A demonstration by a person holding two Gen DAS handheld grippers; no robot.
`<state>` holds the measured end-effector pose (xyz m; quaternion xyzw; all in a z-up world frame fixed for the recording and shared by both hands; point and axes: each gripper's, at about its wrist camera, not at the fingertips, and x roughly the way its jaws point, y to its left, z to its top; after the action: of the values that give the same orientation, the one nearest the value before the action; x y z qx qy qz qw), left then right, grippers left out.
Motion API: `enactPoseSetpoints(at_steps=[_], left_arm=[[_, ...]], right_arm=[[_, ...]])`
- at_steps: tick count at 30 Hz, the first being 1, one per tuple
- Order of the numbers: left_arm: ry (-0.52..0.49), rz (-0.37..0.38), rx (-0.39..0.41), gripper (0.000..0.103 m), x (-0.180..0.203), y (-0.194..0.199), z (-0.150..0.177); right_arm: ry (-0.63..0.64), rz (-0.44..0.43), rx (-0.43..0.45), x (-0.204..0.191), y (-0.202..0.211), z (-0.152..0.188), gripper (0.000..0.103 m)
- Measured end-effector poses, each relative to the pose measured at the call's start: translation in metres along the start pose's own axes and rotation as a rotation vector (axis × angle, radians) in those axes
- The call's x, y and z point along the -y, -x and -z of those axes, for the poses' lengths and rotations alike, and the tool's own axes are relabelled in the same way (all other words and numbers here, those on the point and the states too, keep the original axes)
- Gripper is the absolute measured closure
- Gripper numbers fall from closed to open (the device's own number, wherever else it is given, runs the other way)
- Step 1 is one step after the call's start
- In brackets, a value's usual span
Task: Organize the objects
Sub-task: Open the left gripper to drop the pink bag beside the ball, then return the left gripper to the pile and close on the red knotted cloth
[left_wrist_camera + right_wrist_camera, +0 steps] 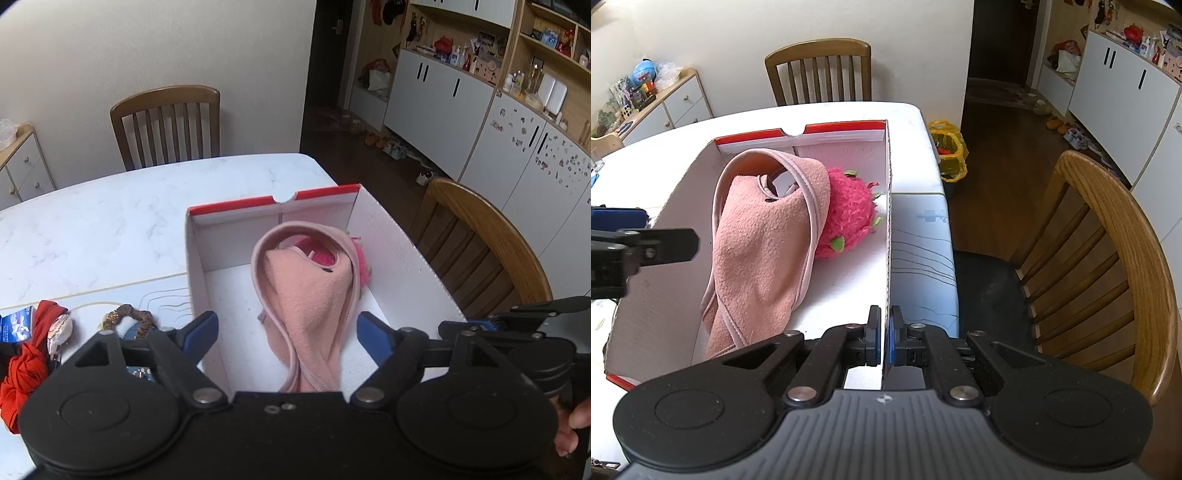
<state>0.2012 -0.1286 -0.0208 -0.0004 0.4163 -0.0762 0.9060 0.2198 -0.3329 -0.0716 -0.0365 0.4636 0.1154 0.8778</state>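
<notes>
I see the left gripper (286, 332) with its blue pads (201, 328) spread wide above the near end of the white box (391, 258); nothing is pressed between them. The pink fleece cloth (306, 295) lies draped in the box, running from near the far wall down toward the near edge, and passes below the gap between the pads without touching them. Under the cloth's far right side sits a fuzzy pink plush fruit (849, 218), resting against the box's right wall.

My right gripper (883, 339) is clamped narrow on that right wall (888, 221) at its near end, one pad on each face of the cardboard.

The box stands on the white marble table (110, 214). Left of the box, on the table, lie a red cloth (26, 365) and a brown beaded band (127, 317).
</notes>
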Motion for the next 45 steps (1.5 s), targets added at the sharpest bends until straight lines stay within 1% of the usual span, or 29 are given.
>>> enactPoseSetpoints(at_steps=[7,11,14,17,22,25,28,33,37,41,43,45], left_arm=[[-0.002,-0.006,0.017,0.015,-0.009,0.01,0.003],[-0.002,-0.011,0.032,0.01,-0.018,0.018,0.006],[0.007,-0.017,0.049,0.004,-0.027,0.025,0.007],[0.026,-0.025,0.064,0.002,-0.04,0.033,0.008],[0.064,-0.076,0.093,0.001,-0.067,0.046,0.011],[0.1,-0.081,0.086,0.001,-0.087,0.048,0.014],[0.131,-0.101,0.081,0.001,-0.109,0.049,0.018],[0.186,-0.112,0.067,0.001,-0.146,0.044,0.028],[0.206,-0.141,0.043,0.001,-0.17,0.036,0.036],[0.227,-0.168,0.039,0.001,-0.193,0.031,0.045],[0.212,-0.213,0.03,0.001,-0.203,0.027,0.049],[0.201,-0.239,0.025,0.001,-0.213,0.023,0.053]], right_arm=[[0.004,0.008,0.003,-0.002,-0.001,-0.001,0.099],[0.001,0.013,0.005,-0.002,0.0,-0.002,0.099],[0.001,0.019,0.007,-0.003,0.0,-0.003,0.099],[0.001,0.025,0.007,-0.004,0.001,-0.004,0.099],[0.005,0.039,0.005,-0.006,-0.001,-0.006,0.099],[0.003,0.047,0.001,-0.008,-0.002,-0.006,0.099],[0.006,0.055,-0.002,-0.009,-0.003,-0.007,0.099],[0.006,0.066,-0.009,-0.01,-0.004,-0.008,0.099],[0.007,0.075,-0.014,-0.012,-0.005,-0.009,0.099],[0.008,0.085,-0.018,-0.013,-0.007,-0.009,0.099],[0.007,0.089,-0.021,-0.014,-0.009,-0.01,0.099],[0.006,0.092,-0.025,-0.014,-0.01,-0.01,0.099]])
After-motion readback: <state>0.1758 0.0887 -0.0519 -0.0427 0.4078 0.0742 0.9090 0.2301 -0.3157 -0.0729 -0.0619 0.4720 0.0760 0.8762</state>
